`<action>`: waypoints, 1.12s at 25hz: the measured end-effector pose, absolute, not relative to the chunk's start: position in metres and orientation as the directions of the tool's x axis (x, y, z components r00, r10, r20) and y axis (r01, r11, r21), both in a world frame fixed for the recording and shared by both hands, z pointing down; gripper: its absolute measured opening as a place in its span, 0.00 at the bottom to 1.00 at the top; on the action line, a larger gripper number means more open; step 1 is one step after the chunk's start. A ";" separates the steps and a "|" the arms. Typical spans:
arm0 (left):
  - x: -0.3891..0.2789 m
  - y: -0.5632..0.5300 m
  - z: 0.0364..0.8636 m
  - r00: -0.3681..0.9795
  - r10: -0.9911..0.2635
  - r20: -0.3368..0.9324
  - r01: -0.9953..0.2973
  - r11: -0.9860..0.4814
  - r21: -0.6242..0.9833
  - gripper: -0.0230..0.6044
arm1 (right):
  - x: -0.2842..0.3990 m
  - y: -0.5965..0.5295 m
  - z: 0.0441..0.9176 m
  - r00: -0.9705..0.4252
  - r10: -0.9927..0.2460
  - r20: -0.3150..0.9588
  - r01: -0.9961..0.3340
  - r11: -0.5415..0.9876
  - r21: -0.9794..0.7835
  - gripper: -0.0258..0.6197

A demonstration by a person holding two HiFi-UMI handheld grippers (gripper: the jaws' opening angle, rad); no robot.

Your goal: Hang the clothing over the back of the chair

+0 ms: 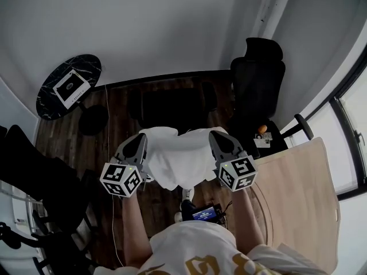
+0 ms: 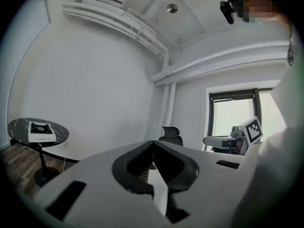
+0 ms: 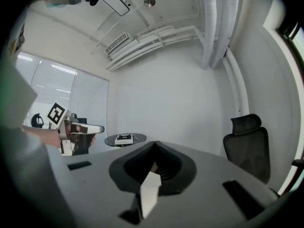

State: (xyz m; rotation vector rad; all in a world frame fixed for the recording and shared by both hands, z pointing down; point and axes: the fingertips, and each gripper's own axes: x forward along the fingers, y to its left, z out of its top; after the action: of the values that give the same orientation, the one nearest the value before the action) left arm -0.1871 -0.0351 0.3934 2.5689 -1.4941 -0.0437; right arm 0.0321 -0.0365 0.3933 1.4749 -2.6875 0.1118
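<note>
A white garment (image 1: 178,160) hangs spread between my two grippers in the head view. My left gripper (image 1: 139,139) is shut on its left top corner. My right gripper (image 1: 218,136) is shut on its right top corner. Both point level toward a dark chair back (image 1: 172,106) just beyond the cloth. In the left gripper view the jaws (image 2: 153,143) meet, with a strip of white cloth (image 2: 158,188) pinched behind the tips. The right gripper view shows the same: jaws (image 3: 154,143) closed and a white fold (image 3: 149,194) between them.
A black office chair (image 1: 258,79) stands at the back right. A round black marble table (image 1: 49,99) with a white box (image 1: 70,87) is at the back left. A light wooden desk (image 1: 298,193) lies to my right, beside a window. Dark furniture crowds the left edge.
</note>
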 end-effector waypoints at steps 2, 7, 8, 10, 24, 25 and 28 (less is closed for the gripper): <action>-0.184 -0.027 0.398 0.496 -0.866 0.066 -0.860 -0.479 0.174 0.07 | 0.027 -0.025 0.399 -0.541 -0.833 0.114 -0.840 0.542 -0.023 0.06; -0.165 -0.013 0.402 0.493 -0.866 0.080 -0.866 -0.480 0.139 0.07 | 0.026 -0.004 0.411 -0.544 -0.825 0.153 -0.836 0.549 -0.014 0.06; -0.163 -0.010 0.402 0.494 -0.866 0.081 -0.866 -0.482 0.132 0.07 | 0.027 -0.002 0.413 -0.538 -0.828 0.161 -0.839 0.543 -0.010 0.06; -0.160 -0.006 0.404 0.493 -0.866 0.085 -0.867 -0.481 0.126 0.07 | 0.032 0.002 0.416 -0.527 -0.833 0.172 -0.846 0.534 -0.007 0.06; -0.154 -0.006 0.400 0.491 -0.867 0.087 -0.866 -0.474 0.160 0.07 | 0.053 0.009 0.413 -0.508 -0.844 0.172 -0.858 0.514 -0.014 0.06; -0.153 -0.005 0.398 0.491 -0.867 0.085 -0.866 -0.475 0.159 0.07 | 0.053 0.010 0.412 -0.509 -0.843 0.172 -0.857 0.515 -0.015 0.06; -0.149 -0.006 0.392 0.494 -0.867 0.072 -0.864 -0.480 0.152 0.07 | 0.056 0.010 0.410 -0.511 -0.843 0.169 -0.856 0.516 -0.017 0.06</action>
State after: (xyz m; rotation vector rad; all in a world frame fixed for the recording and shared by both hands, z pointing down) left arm -0.1488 -0.0057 0.3919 2.5663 -1.5008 -0.0217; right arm 0.0561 0.0096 0.4105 1.4726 -2.6115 0.1473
